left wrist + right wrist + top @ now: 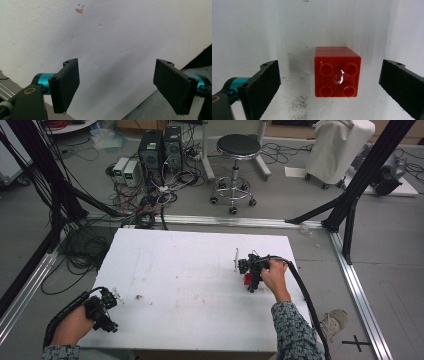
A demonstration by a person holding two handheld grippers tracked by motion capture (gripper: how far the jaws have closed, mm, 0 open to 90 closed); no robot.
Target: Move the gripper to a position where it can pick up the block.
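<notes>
The left gripper (117, 87) is seen with its two black jaws spread wide apart, and nothing is held between them. A teal fitting (43, 79) is seen behind each jaw. Beneath and beyond the jaws a white table (120, 37) is spread, marked with faint dents and scuffs. A small orange and blue mark (80, 9) is seen near the top of the surface. At the lower right, past the table's edge, grey fabric (150, 110) is visible under the right-hand jaw.
</notes>
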